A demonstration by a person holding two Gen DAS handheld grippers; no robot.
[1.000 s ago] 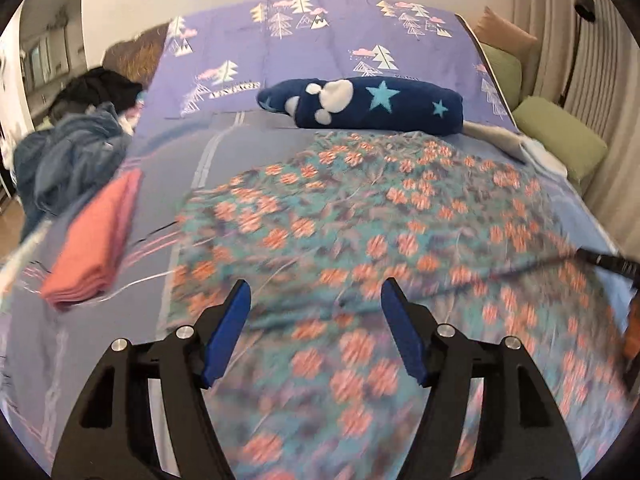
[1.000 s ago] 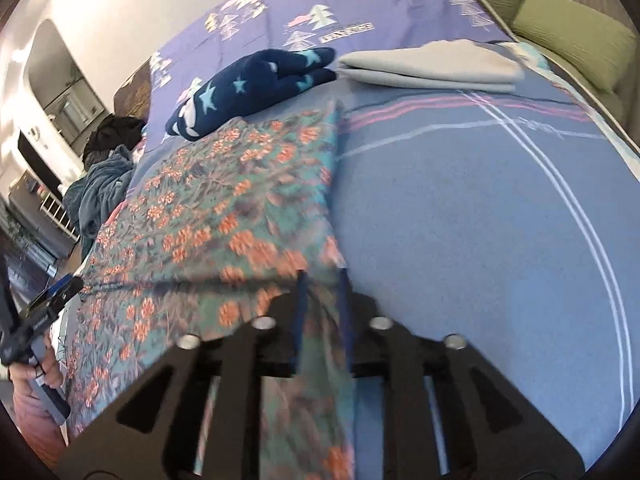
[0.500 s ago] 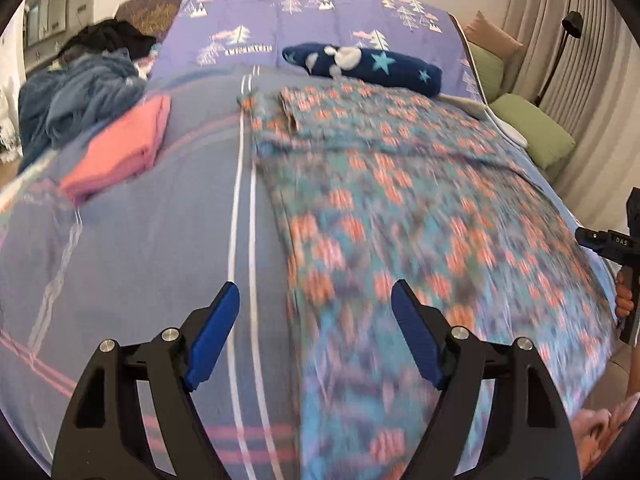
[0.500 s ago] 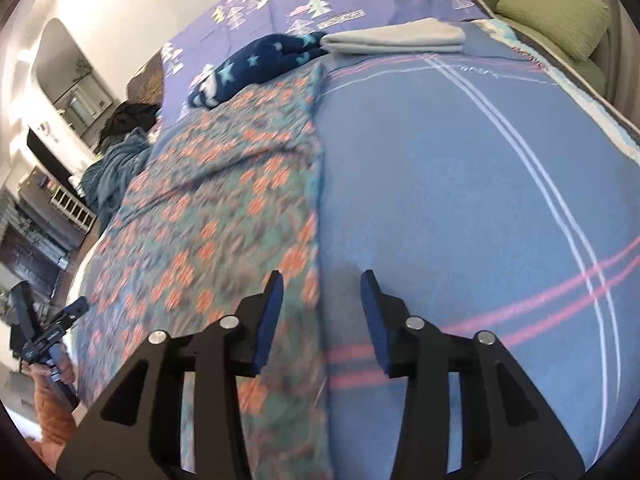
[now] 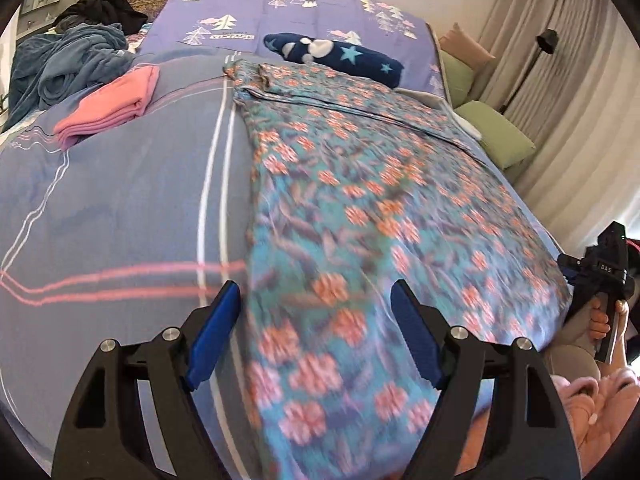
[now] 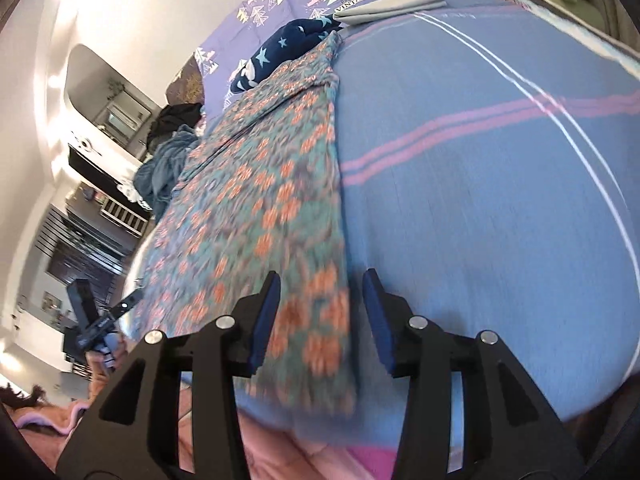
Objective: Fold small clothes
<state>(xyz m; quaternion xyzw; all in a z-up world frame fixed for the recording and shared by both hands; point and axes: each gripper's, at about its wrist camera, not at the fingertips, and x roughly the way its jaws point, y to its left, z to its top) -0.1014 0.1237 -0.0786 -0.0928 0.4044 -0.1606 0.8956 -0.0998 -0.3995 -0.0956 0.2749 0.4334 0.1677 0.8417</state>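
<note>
A teal garment with orange flowers (image 5: 360, 208) lies spread flat on the blue striped bed cover (image 5: 120, 208), reaching the near edge of the bed. My left gripper (image 5: 316, 332) is open and empty above the garment's near left corner. In the right wrist view the same garment (image 6: 256, 184) runs along the left, and my right gripper (image 6: 320, 312) is open and empty over its near right corner. Each gripper shows in the other's view: the right one (image 5: 600, 280), the left one (image 6: 96, 320).
A folded pink cloth (image 5: 112, 108) and a heap of blue clothes (image 5: 60, 64) lie at the left. A navy star-print roll (image 5: 336, 56) sits at the garment's far end. A folded grey cloth (image 6: 396, 4) lies beyond. Green cushions (image 5: 496, 136) and curtains are at the right.
My right gripper has let go of the garment's edge and opened. Both grippers have pulled back toward the near edge of the bed, and the garment now lies flat.
</note>
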